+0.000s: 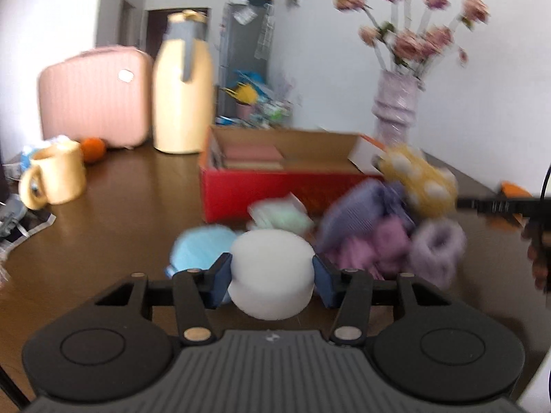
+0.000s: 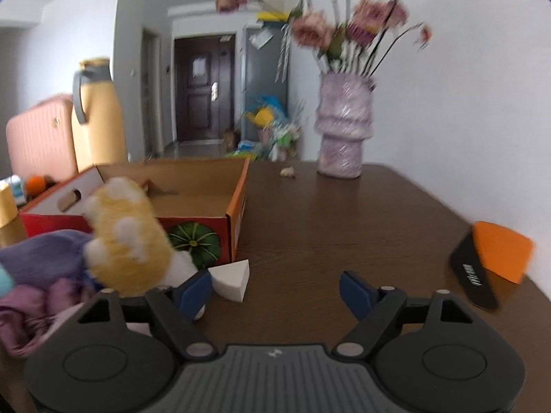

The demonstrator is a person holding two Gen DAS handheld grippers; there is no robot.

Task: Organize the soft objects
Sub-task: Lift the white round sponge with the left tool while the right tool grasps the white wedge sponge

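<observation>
In the left wrist view my left gripper [image 1: 272,280] is shut on a white round foam puff [image 1: 272,268], a blue pad against each side. Behind it on the brown table [image 1: 120,227] lie a light blue soft ball [image 1: 199,247], a pale green cloth [image 1: 279,215], a purple sock [image 1: 358,213], pink fabric [image 1: 375,247], a lilac fluffy piece [image 1: 437,247] and a yellow plush with white spots [image 1: 420,175]. The red cardboard box [image 1: 241,186] stands open beyond them. My right gripper [image 2: 275,289] is open with nothing between its fingers; a white foam wedge [image 2: 230,280] and the yellow plush [image 2: 124,237] lie by its left finger.
A lilac vase of flowers [image 2: 344,127] stands at the back right of the table. A cream thermos [image 1: 182,89], a pink case [image 1: 93,96], a yellow mug [image 1: 58,175] and an orange [image 1: 93,148] are at the back left. An orange-and-black tool [image 2: 489,265] lies near the right edge.
</observation>
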